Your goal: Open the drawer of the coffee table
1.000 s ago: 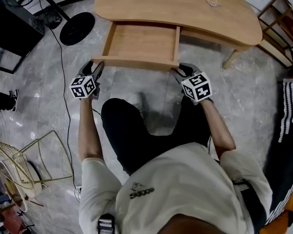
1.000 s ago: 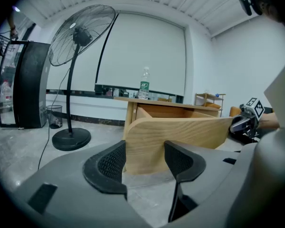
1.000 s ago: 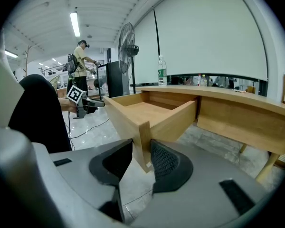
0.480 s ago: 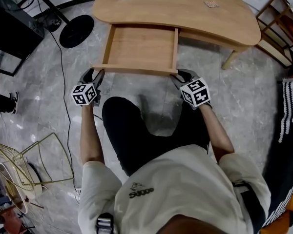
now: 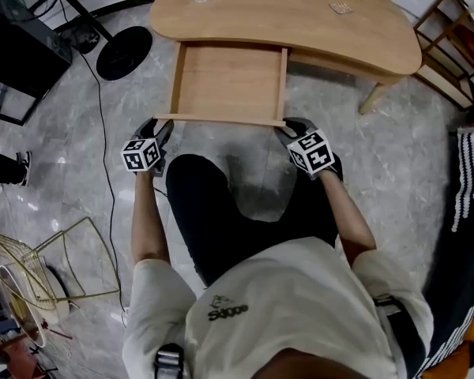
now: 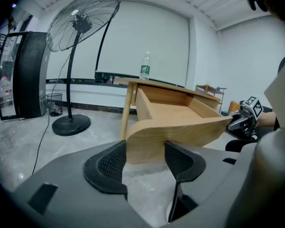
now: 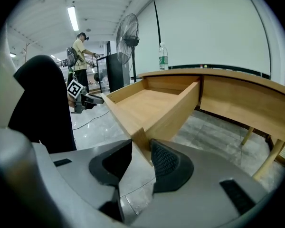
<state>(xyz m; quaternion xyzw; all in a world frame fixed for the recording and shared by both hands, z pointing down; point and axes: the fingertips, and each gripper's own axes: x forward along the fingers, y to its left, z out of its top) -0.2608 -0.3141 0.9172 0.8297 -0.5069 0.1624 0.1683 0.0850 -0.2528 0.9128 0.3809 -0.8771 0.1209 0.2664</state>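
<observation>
My left gripper (image 6: 145, 151) is spread wide and grips nothing. The curved left corner of the drawer front (image 6: 180, 127) shows in the gap, just beyond the pads, and neither pad presses on it. My right gripper (image 7: 141, 152) is about half open. The front's right corner stands between its jaws, close against the ribbed pad (image 7: 165, 161) on the right of the frame. There is a clear gap to the other pad, so nothing is clamped there either.

In the head view the drawer (image 5: 229, 77) is pulled out of the coffee table (image 5: 316, 18) at upper centre. Its front board runs across mid-frame with one gripper at each end.

Against a second ago, the front board and both grippers sit a little lower in the frame. Both jaw gaps look unchanged.
</observation>
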